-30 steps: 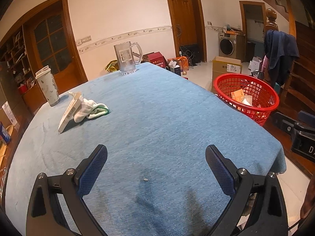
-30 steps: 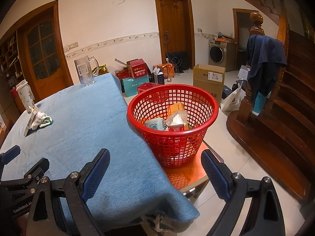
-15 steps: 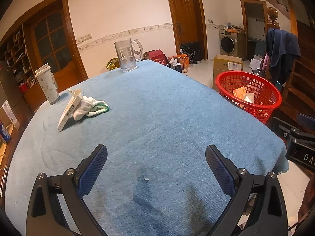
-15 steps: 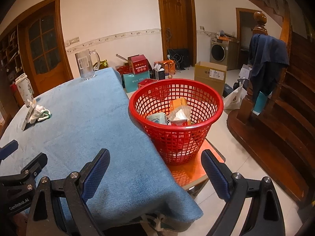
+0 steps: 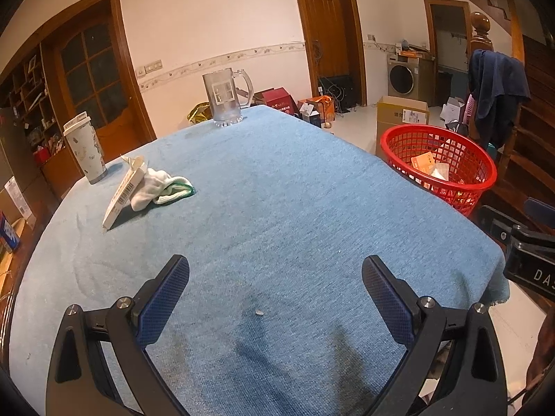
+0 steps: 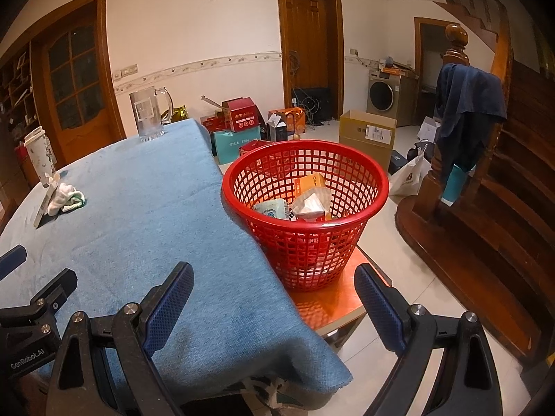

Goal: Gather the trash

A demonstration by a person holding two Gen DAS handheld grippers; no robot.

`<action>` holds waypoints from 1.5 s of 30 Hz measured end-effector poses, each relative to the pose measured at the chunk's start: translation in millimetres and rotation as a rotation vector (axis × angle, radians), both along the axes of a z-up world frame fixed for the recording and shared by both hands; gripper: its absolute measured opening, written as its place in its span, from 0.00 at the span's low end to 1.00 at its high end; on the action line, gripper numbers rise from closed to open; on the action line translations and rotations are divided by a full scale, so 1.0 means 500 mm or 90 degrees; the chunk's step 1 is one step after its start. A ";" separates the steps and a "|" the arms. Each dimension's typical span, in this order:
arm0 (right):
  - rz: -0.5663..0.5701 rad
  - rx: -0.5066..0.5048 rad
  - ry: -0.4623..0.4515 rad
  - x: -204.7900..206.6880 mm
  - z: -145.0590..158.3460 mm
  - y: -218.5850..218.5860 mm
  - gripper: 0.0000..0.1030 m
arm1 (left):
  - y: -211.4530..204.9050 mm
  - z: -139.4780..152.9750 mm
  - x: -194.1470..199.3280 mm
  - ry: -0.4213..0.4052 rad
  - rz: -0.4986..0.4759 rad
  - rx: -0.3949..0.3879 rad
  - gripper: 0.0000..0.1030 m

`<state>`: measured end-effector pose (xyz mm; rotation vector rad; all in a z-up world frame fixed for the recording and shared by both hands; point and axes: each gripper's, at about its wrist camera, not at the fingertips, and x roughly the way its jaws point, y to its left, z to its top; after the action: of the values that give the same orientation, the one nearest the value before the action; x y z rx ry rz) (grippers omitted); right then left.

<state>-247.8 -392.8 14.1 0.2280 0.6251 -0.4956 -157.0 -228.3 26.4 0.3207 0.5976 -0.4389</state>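
Both the left hand-held gripper (image 5: 275, 279) and right hand-held gripper (image 6: 274, 287) gape empty, since the flat carton (image 5: 124, 192) and crumpled tissue (image 5: 158, 190) await collection near the counter's (image 5: 295, 190) far left edge, the red basket (image 6: 305, 204) off its right edge.

White walls (image 6: 215, 27) with flowery border strip across middle. Brown wooden door (image 6: 308, 45) at top centre. Glass-pane door (image 5: 93, 79) at upper left, shelves (image 5: 24, 104) beside it at left edge. Washing machine (image 6: 385, 95) at upper right, in nook. Wooden stairs (image 6: 503, 208) down right side, dark blue cloth (image 6: 468, 104) hanging on stair post. Cardboard box (image 6: 367, 133) and coloured boxes (image 6: 242, 118) on pale tiled floor (image 6: 388, 249). Warm yellow light.
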 end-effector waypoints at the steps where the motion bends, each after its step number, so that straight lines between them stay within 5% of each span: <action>1: 0.000 0.000 0.000 0.001 0.000 0.000 0.93 | 0.000 0.001 0.001 0.000 -0.001 -0.001 0.96; 23: 0.029 -0.025 0.008 0.041 0.003 0.034 0.93 | 0.042 0.002 0.029 0.005 0.033 -0.008 0.96; 38: 0.231 -0.051 0.029 0.225 0.011 0.247 0.93 | 0.312 0.028 0.161 0.003 0.259 -0.032 0.96; 45: 0.318 -0.013 0.083 0.343 -0.017 0.346 0.94 | 0.402 0.005 0.232 0.106 0.316 -0.031 0.96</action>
<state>-76.3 -220.0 5.7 0.0143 0.7745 -0.0352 -41.1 -27.1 28.8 0.0816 0.7999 -0.0010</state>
